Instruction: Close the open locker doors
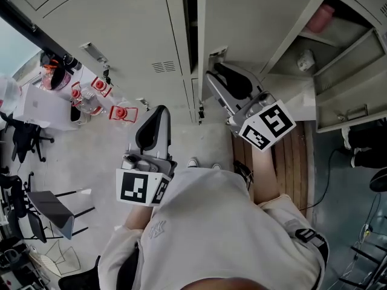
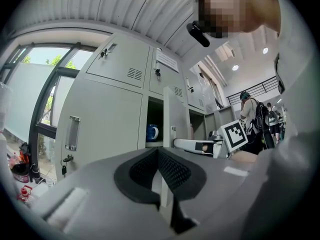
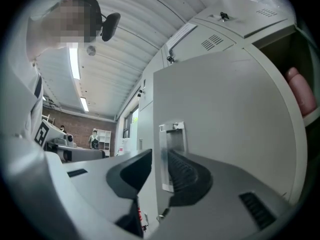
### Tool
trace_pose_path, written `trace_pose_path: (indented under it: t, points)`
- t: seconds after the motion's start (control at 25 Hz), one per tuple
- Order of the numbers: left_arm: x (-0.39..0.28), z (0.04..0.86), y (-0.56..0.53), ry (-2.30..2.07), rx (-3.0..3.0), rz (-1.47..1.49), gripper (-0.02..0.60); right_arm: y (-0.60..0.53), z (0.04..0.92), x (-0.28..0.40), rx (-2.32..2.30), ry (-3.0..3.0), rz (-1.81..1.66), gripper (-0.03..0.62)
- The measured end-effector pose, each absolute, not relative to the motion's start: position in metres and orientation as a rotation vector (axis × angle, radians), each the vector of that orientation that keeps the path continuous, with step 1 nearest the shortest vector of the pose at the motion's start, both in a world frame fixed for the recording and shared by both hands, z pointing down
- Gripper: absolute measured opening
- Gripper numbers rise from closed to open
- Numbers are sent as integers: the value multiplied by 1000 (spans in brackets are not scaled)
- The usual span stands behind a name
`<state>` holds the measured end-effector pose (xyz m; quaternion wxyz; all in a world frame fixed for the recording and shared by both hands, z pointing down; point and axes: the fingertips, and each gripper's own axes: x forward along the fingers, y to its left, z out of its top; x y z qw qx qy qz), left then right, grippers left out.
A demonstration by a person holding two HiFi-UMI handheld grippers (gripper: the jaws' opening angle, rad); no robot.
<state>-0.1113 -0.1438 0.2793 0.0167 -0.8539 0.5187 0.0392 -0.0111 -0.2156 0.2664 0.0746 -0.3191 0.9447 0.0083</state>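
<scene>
An open grey locker door (image 1: pixel 254 23) stands out from the locker bank. My right gripper (image 1: pixel 216 71) is at this door's free edge, by its recessed handle plate (image 3: pixel 171 151). In the right gripper view the plate and the door edge sit in the narrow gap of the right gripper (image 3: pixel 161 171), whose jaws are shut on the door. My left gripper (image 1: pixel 158 110) hangs in front of the closed lockers, shut and empty (image 2: pixel 159 176). The left gripper view shows the same open door (image 2: pixel 176 119) edge-on, with a blue mug (image 2: pixel 152 132) on the shelf behind it. A second open door (image 1: pixel 347 95) hangs lower right.
A pink object (image 1: pixel 320 18) and a white item (image 1: pixel 305 59) sit inside the open lockers. Red-capped bottles (image 1: pixel 91 98) stand at the foot of the closed lockers. Office chairs (image 1: pixel 24 138) are at far left. A wooden platform (image 1: pixel 293 162) lies under the right side. People stand far behind (image 2: pixel 252 119).
</scene>
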Motion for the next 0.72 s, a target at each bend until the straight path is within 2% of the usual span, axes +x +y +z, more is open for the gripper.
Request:
trace_pose_path:
  t: [0.72]
  points:
    - [-161,285,-165,1740,-2596,125,2,-291,268,-38,-1200,2774,102,86]
